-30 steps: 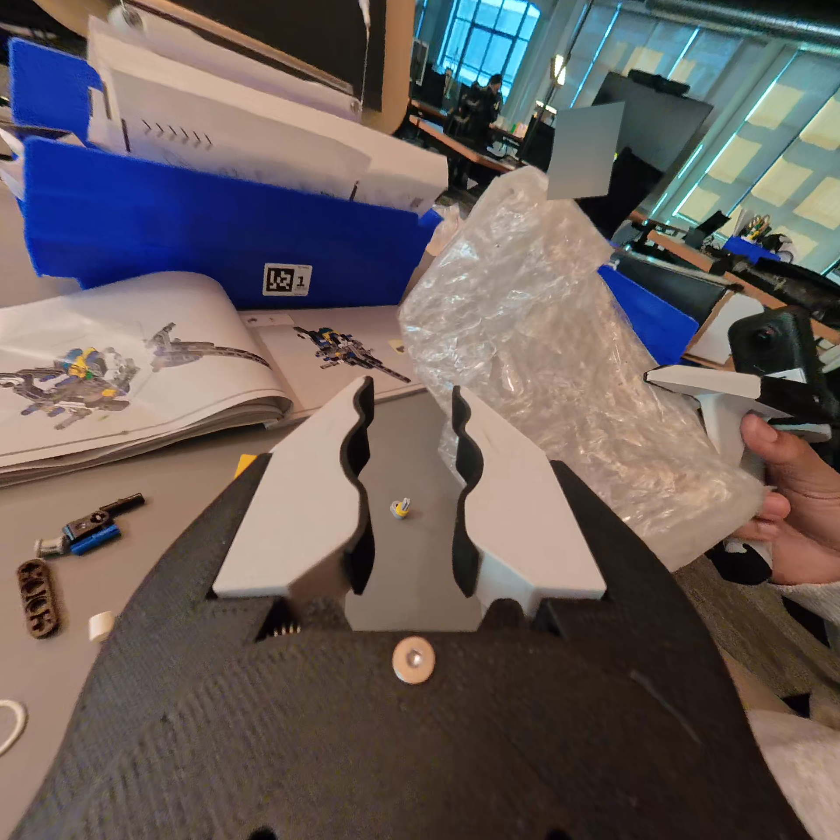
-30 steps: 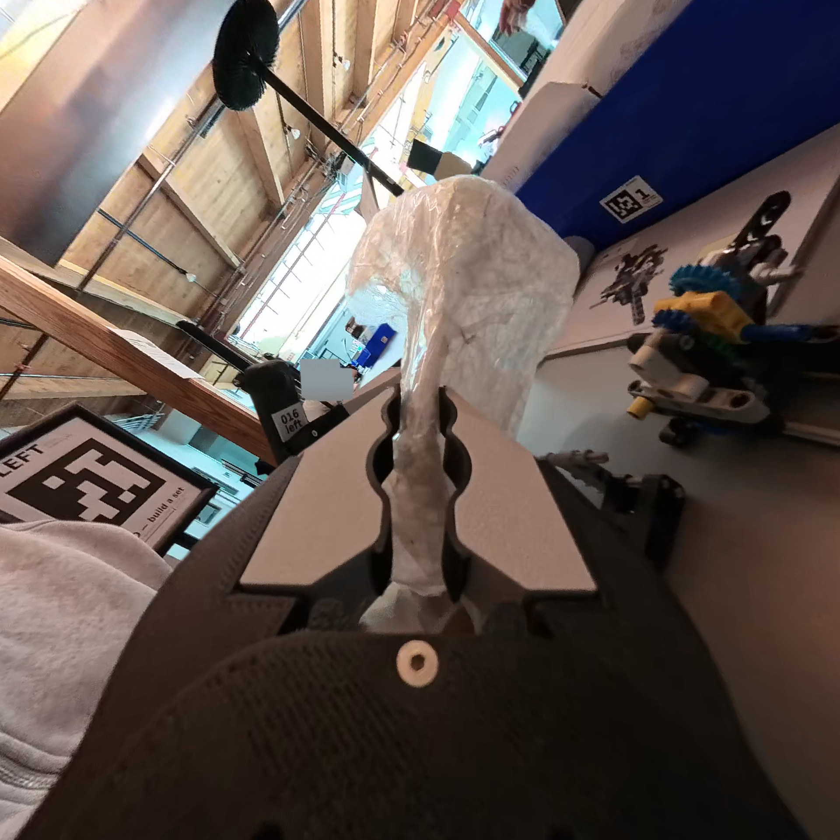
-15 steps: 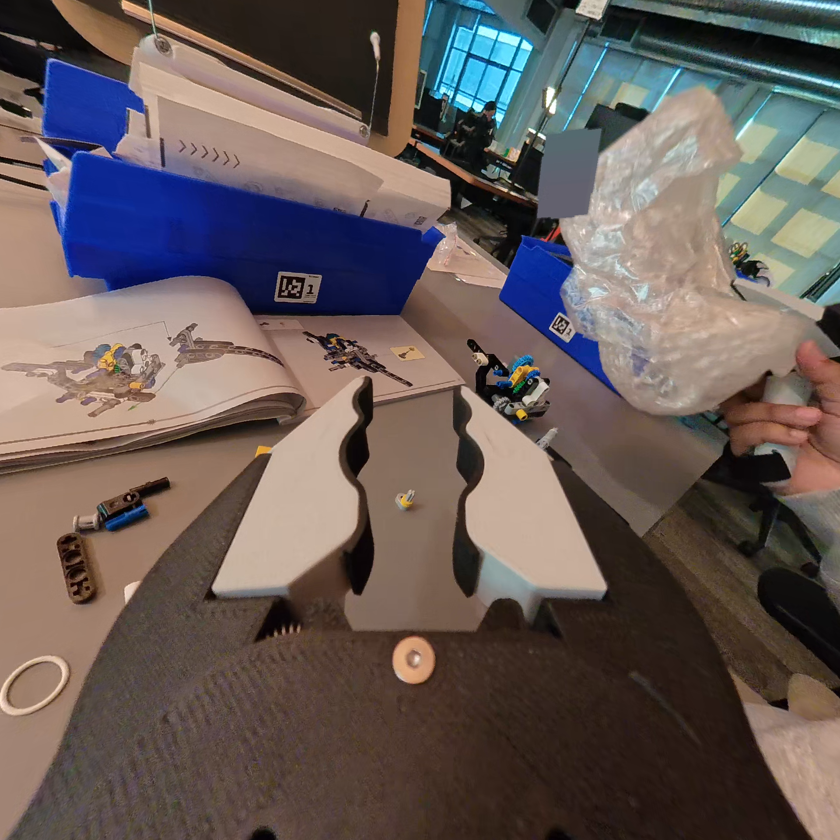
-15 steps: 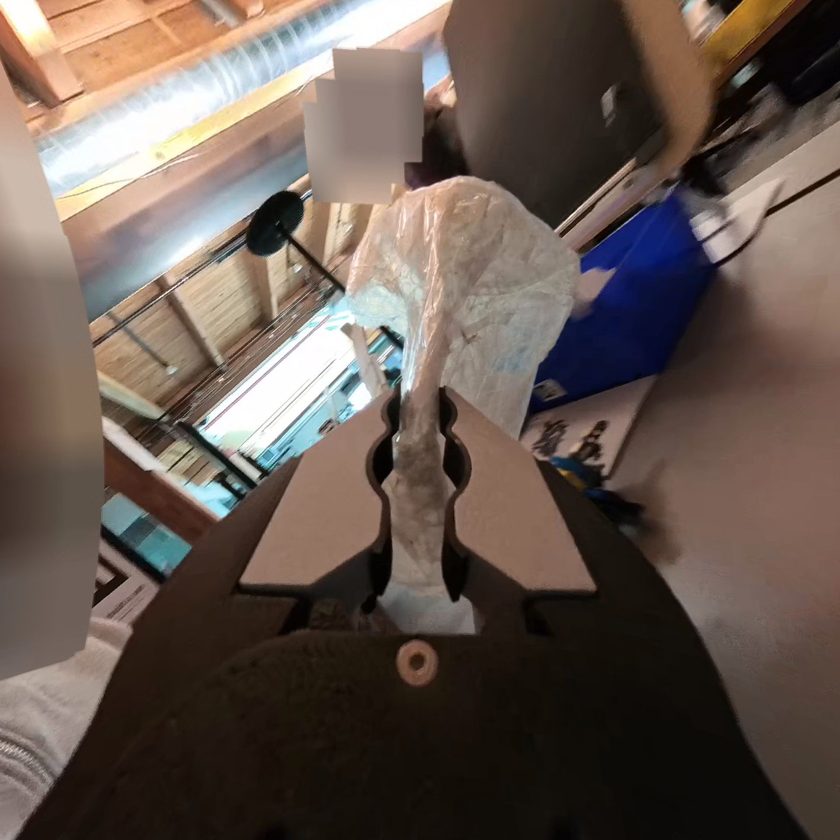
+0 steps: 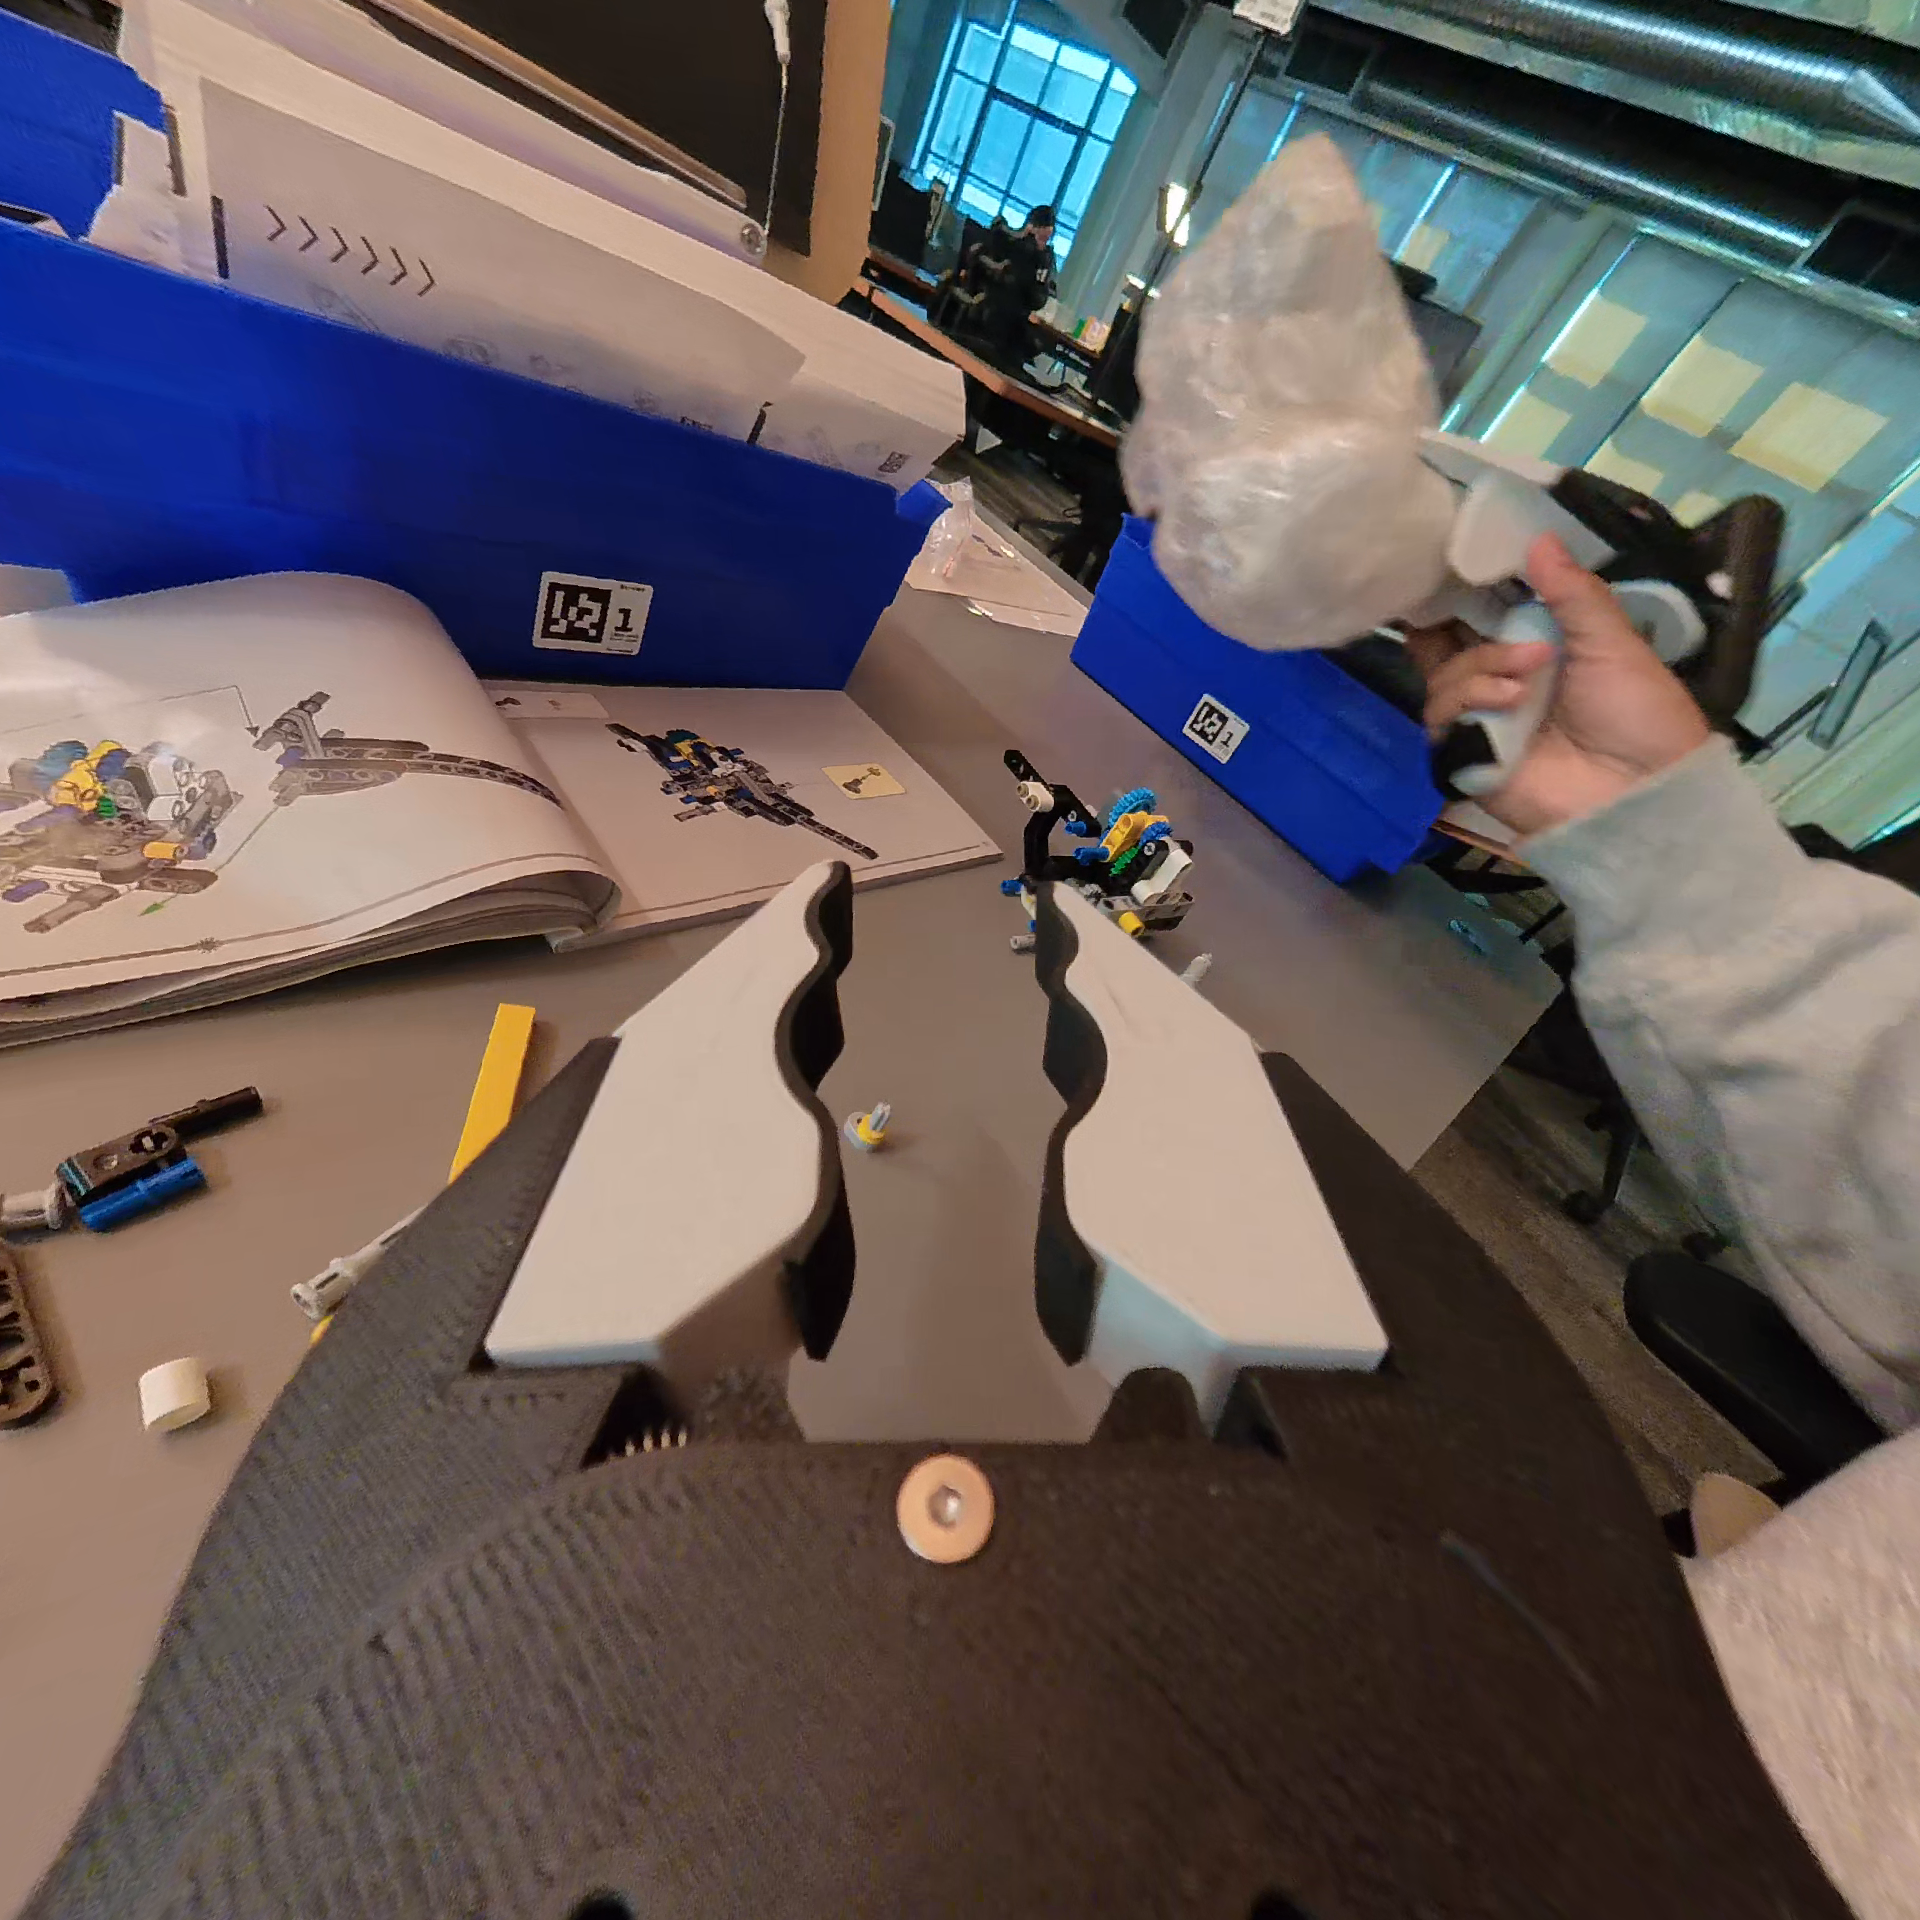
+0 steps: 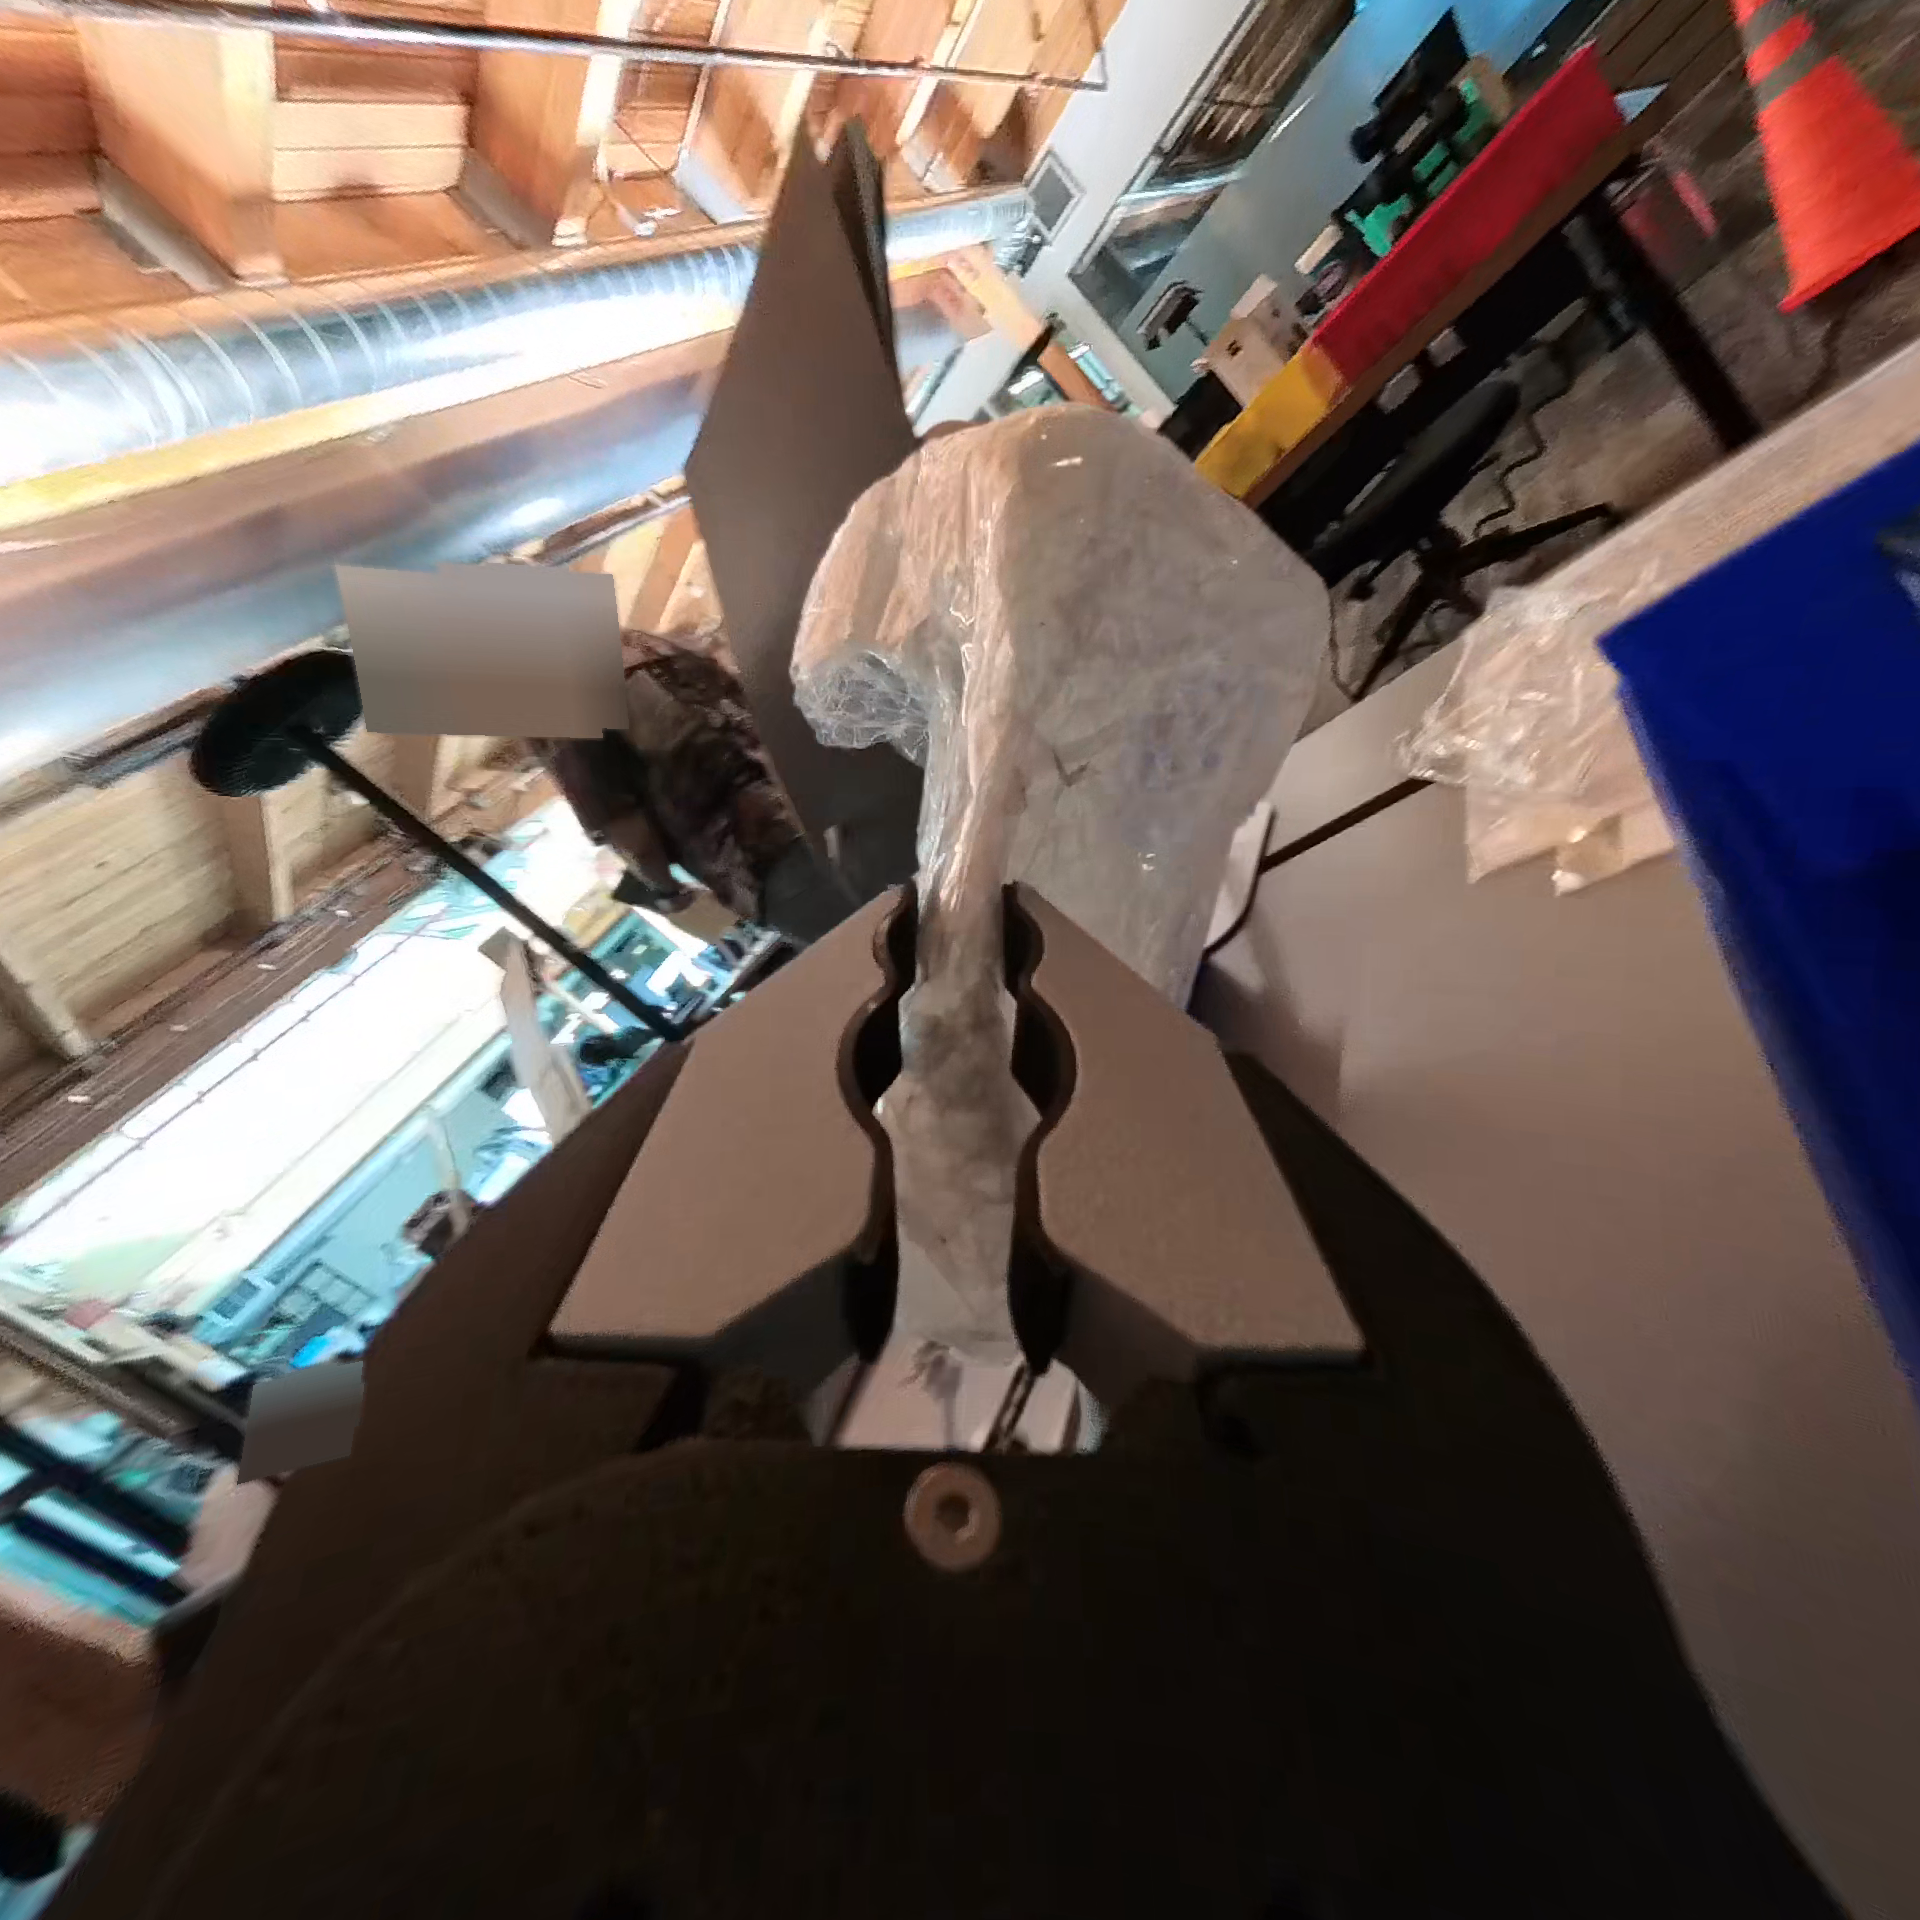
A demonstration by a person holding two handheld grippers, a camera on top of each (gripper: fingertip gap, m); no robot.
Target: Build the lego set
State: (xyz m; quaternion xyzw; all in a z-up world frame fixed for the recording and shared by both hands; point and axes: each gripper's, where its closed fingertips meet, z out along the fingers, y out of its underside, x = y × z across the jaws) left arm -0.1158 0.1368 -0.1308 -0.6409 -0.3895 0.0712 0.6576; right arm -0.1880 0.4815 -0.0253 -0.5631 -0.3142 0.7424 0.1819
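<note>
Sitting on the grey table, the partly built lego model of black, blue, yellow and white parts stands just past the right-hand page of the open instruction booklet and in front of a small blue bin. Loose pieces lie nearer: a tiny yellow-and-grey piece seen between the left gripper's fingers, a flat yellow strip, a black-and-blue connector assembly, a white cylinder, and a dark beam at the picture's left edge.

The left gripper hovers above the table with its jaws spread wide and nothing between them. The right gripper is tilted upward, away from the table, its jaws pressed tight on the twisted neck of a crumpled clear plastic bag, whose bulk balloons beyond the fingertips. From the left wrist view, that bag is held aloft to the right, above the small bin, with a hand in a light grey sleeve gripping the tool's handle.

A large blue bin stuffed with papers stands behind the booklet.
</note>
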